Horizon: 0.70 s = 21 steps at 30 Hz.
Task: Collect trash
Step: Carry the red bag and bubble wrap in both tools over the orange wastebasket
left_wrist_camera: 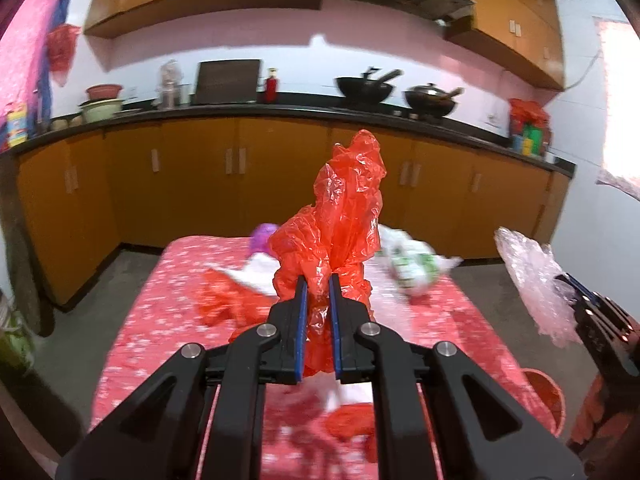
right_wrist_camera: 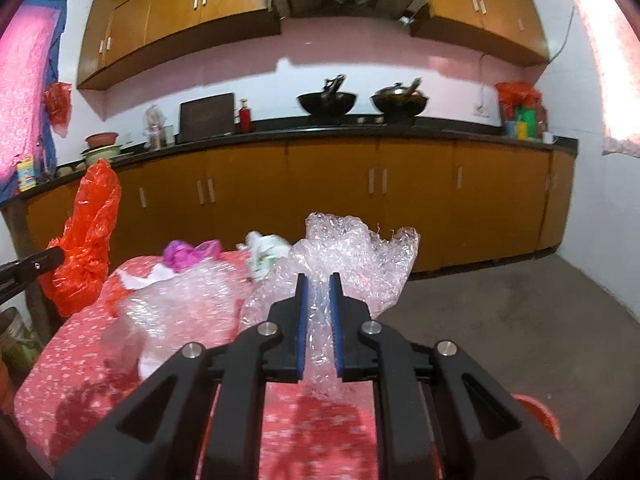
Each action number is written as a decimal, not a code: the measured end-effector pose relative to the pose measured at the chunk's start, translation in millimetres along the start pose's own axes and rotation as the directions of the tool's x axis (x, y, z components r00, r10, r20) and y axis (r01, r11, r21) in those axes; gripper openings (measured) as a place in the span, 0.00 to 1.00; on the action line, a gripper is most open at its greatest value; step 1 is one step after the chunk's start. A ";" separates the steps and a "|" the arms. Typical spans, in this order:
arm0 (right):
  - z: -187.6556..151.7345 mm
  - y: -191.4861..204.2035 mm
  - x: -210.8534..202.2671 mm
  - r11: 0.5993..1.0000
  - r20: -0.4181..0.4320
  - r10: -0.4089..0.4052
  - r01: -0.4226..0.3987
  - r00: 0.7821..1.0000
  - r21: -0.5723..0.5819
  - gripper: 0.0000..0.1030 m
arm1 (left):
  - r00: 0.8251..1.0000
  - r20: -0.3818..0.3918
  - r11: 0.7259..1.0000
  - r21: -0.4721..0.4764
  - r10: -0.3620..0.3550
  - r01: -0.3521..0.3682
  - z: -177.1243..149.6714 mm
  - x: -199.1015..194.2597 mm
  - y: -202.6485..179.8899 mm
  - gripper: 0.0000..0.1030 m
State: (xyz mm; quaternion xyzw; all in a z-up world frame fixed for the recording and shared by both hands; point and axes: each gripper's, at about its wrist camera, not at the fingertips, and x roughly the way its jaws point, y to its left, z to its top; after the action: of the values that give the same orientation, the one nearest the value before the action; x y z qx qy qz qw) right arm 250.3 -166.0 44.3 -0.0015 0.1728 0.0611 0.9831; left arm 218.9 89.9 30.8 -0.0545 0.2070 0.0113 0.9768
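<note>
Red crinkled plastic, a thin bag, is pinched between the narrowly closed fingers of the left gripper and held upright above the surface, which is covered by a red cloth with white specks. Clear bubble wrap is clamped the same way in the right gripper, raised over the surface's right edge. Behind them on the cloth lie a purple scrap, a white-and-green wrapper and more red plastic. An orange bucket is seen below at the right.
</note>
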 end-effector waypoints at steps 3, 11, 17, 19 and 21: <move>-0.6 -28.4 -9.3 0.999 0.013 -0.053 0.053 0.999 0.014 0.11 | 0.998 -0.014 0.998 0.014 -0.066 0.066 -1.0 2.5 -31.8 0.10; -21.3 -122.9 -27.7 0.976 -0.019 -0.215 0.215 0.977 0.044 0.11 | 0.965 -0.093 0.968 0.042 -0.245 0.249 -22.5 17.7 -130.0 0.10; -64.8 -198.5 -41.0 0.940 -0.106 -0.332 0.338 0.937 0.048 0.11 | 0.910 -0.208 0.926 0.046 -0.358 0.374 -57.5 38.9 -212.7 0.10; -80.3 -219.5 -42.9 0.929 -0.138 -0.356 0.366 0.924 0.056 0.11 | 0.890 -0.257 0.913 0.060 -0.377 0.404 -74.1 46.6 -241.2 0.10; -95.0 -237.9 -41.9 0.919 -0.170 -0.372 0.388 0.912 0.068 0.11 | 0.869 -0.307 0.899 0.082 -0.388 0.430 -92.4 53.1 -267.5 0.10</move>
State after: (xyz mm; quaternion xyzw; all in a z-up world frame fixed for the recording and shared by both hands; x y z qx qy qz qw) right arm 207.6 -409.5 -35.1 0.0095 0.2472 -0.1404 0.9587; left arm 242.1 -186.3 -47.4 -0.0260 0.3284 -0.2192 0.9184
